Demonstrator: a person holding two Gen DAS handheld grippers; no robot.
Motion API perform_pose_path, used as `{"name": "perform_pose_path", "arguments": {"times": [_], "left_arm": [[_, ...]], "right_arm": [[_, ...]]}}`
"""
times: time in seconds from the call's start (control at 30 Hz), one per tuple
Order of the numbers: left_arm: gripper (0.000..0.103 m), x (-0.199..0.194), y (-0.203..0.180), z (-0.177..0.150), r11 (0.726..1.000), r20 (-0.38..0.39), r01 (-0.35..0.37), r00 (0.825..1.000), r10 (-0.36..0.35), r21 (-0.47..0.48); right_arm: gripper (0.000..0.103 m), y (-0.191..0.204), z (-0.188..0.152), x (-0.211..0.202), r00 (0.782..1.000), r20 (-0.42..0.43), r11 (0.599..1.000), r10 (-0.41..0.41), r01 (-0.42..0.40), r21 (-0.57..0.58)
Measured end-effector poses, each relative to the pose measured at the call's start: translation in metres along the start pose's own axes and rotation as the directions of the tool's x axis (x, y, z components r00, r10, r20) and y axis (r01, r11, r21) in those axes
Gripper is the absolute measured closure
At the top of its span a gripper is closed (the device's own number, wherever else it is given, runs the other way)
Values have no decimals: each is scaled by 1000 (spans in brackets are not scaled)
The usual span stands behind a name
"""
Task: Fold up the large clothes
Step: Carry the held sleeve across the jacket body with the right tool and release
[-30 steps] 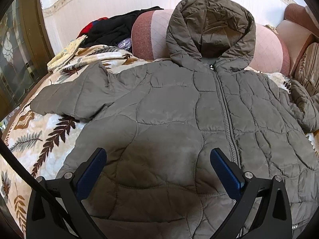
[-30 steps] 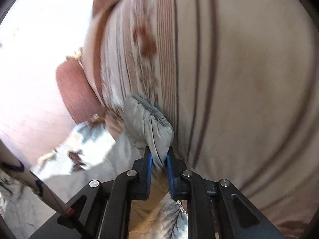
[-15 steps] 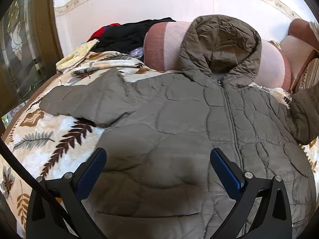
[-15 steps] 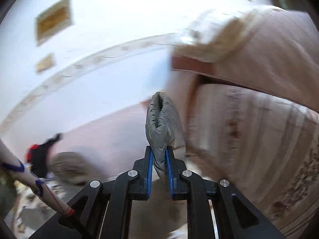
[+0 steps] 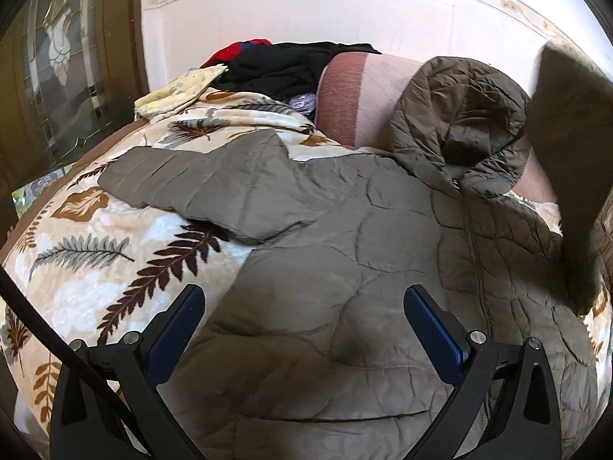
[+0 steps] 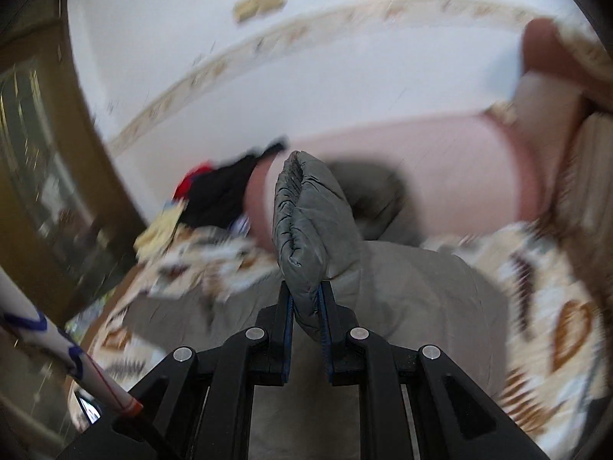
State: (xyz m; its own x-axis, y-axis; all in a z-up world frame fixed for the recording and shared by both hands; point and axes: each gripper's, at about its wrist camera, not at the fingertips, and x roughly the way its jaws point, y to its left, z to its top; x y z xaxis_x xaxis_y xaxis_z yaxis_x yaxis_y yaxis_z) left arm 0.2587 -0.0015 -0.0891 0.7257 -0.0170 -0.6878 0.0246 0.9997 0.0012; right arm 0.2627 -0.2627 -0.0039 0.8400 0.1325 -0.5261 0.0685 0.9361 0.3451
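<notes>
While right claw [image 6: 306, 299] clamps jacket cuff [image 6: 306, 222], left claw [image 5: 304, 306] gapes above jacket [image 5: 325, 237]

Both the left gripper [image 5: 304, 304] and the right gripper [image 6: 306, 299] were matte black frames with silver round screws, blue pads lining their fingers, and a dark cable [image 5: 57, 341] trailing off toward eight o'clock.
</notes>
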Motion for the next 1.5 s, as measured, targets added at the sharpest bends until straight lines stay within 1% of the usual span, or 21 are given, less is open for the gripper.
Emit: {"name": "perform_pose_path", "arguments": {"times": [0.1,0.2,0.23,0.33,0.4,0.43,0.53,0.6,0.63,0.67,0.7,0.73,0.77,0.8,0.9,0.97,1.07,1.23,1.27,1.33,1.5], "left_arm": [[0,1,4,0,1000,2,-22,1000,22,-12],[0,4,9,0,999,-6,-33,999,33,-29],[0,6,9,1,999,-10,-32,999,31,-34],[0,10,11,3,999,-17,-29,999,28,-44],[0,12,11,5,998,-16,-26,1000,26,-49],[0,14,11,6,998,-16,-27,1000,26,-54],[0,20,8,12,997,-17,-17,1000,15,-70],[0,25,2,13,998,-22,-4,1000,2,-68],[0,28,-2,14,998,-28,0,1000,-1,-60],[0,32,-6,14,999,-36,-1,999,-1,-49],[0,37,-11,13,999,-47,-2,999,0,-34],[0,44,-17,11,1000,-66,5,998,-6,-16],[0,50,-21,11,1000,-83,3,997,-3,-2],[0,56,-25,10,1000,-94,-7,996,8,8],[0,78,-32,12,1000,-138,-5,990,7,18],[0,90,-32,11,1000,-167,-7,986,9,12],[0,107,-34,10,1000,-219,-8,976,11,17],[0,102,-31,12,1000,-224,7,975,-6,4],[0,96,-28,14,1000,-213,16,977,-19,-16],[0,83,-24,20,999,-181,35,983,-40,-29],[0,59,-20,28,999,-111,46,993,-47,-12]], "right_arm": [[90,10,-29,49,995,-88,998,55,-53,22],[90,13,-59,96,984,-163,997,65,-57,50],[89,15,-70,113,977,-197,996,80,-71,56],[76,13,-85,135,941,-300,986,159,-139,87],[59,17,-84,128,936,-298,982,190,-181,57],[54,18,-80,118,939,-279,979,202,-202,27],[52,5,-66,88,959,-201,978,202,-209,-16],[52,-11,-59,77,972,-171,985,164,-170,-22],[52,-22,-56,75,981,-160,993,107,-114,-33],[52,-39,-55,76,987,-159,999,-2,-5,-45],[52,-51,-55,80,984,-163,997,-74,69,-41],[52,-72,-57,83,973,-169,987,-158,156,-28],[52,-84,-60,86,963,-178,979,-201,201,-19],[52,-106,-66,92,939,-205,960,-277,281,-13],[52,-140,-79,104,900,-253,930,-356,367,-4],[52,-154,-92,122,878,-309,923,-367,385,-2],[51,-159,-107,139,865,-333,922,-376,386,-39],[49,-152,-108,143,853,-336,915,-399,393,-90],[49,-149,-108,140,856,-328,915,-399,394,-85],[49,-135,-109,114,889,-272,929,-368,365,-65],[44,-88,-130,77,919,-251,951,-305,278,-138]]}}
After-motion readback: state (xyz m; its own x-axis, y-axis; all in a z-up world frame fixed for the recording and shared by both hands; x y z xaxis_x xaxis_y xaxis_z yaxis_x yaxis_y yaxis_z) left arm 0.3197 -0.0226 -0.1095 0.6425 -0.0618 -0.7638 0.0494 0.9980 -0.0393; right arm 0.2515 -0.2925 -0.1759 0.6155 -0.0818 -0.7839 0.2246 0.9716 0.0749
